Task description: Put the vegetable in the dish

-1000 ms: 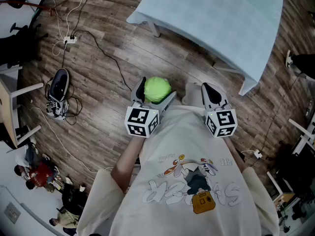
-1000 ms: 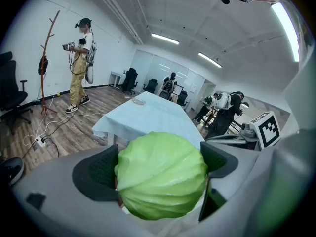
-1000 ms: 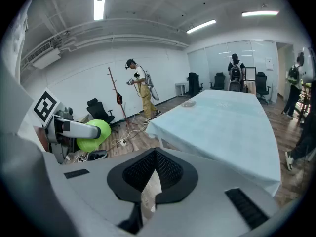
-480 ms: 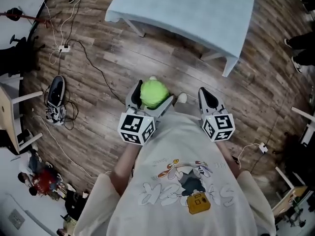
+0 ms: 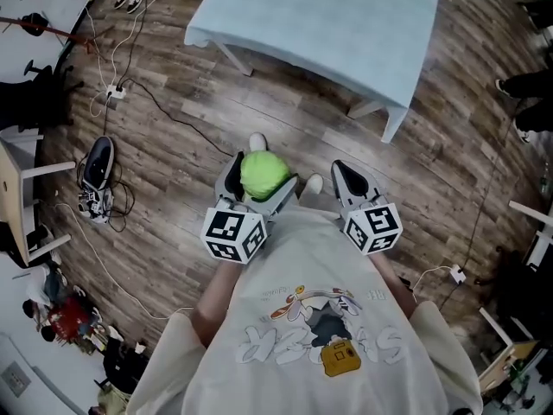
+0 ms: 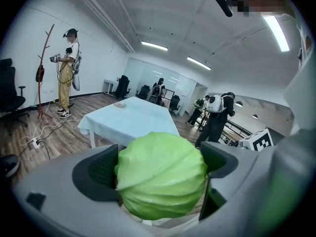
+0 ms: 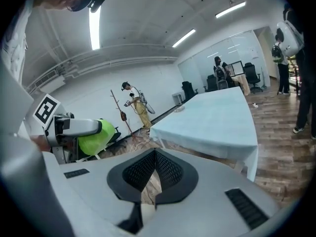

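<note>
A round green cabbage (image 5: pixel 263 173) sits between the jaws of my left gripper (image 5: pixel 259 164), which is shut on it in front of my chest. In the left gripper view the cabbage (image 6: pixel 161 179) fills the gap between the dark pads. My right gripper (image 5: pixel 344 175) is beside it, jaws shut together and holding nothing (image 7: pixel 154 174). A table with a light-blue cloth (image 5: pixel 328 24) stands ahead. A small dish (image 6: pixel 120 104) lies on its far part, well away from both grippers.
Wooden floor with cables and a power strip (image 5: pixel 117 93) lies to the left, by a black shoe (image 5: pixel 97 164). Other people (image 6: pixel 66 73) stand in the room. A coat stand (image 6: pixel 43 68) and office chairs are by the walls.
The table has shifted left and up in the head view as I move. Both grippers sit slightly lower and more to the left. The cabbage stays held in the left gripper.
</note>
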